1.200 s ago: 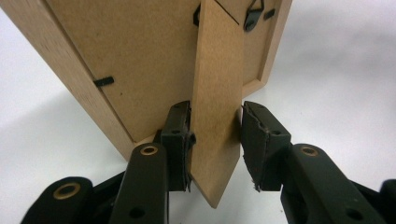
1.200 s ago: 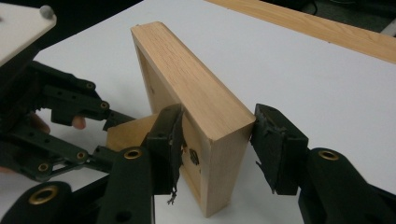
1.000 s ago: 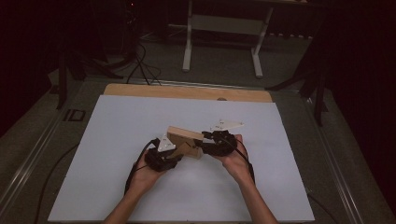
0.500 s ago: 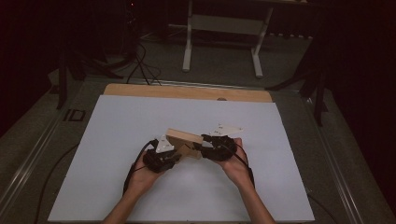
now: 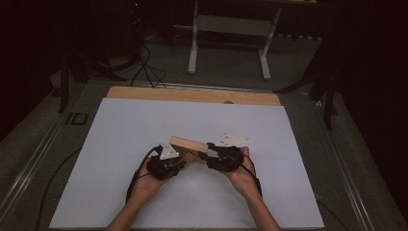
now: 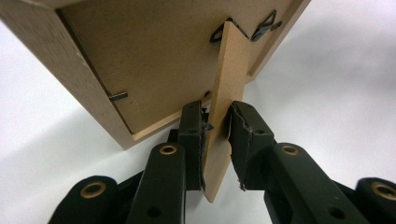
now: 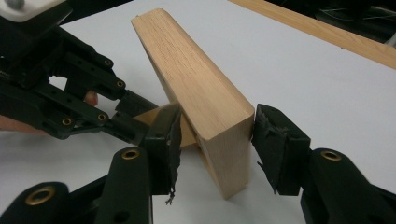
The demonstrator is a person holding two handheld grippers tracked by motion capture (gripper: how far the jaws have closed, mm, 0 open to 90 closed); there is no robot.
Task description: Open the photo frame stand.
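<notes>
- Since the earlier high view, the left gripper (image 5: 180,161) has just been closing its jaws; the fold-out stand leg (image 6: 224,112) of the wooden picture frame (image 5: 188,144) sits between them. In the left gripper view 1 pad presses the leg's face, the other sits just beside it, so the leg looks pinched.
- Both hands and the frame lie in almost the same spot as 1 second ago, near the middle of the white table sheet (image 5: 120,144).
- The right gripper (image 7: 212,140) is clamped across the frame's thick wooden edge (image 7: 201,98), 1 pad at each side of the corner, holding the frame tilted with its lower corner on the sheet.
- In the left gripper view the frame's brown backing board (image 6: 149,60) faces the camera, with a small metal turn clip (image 6: 118,96) and a hanger (image 6: 263,29) near its top.
- Around: a bare wooden strip (image 5: 192,95) along the table's far edge, a white trestle stand (image 5: 230,29) on the floor beyond, and black cables (image 5: 144,67) to its left.
- Nothing else lies on the sheet near the grippers.
</notes>
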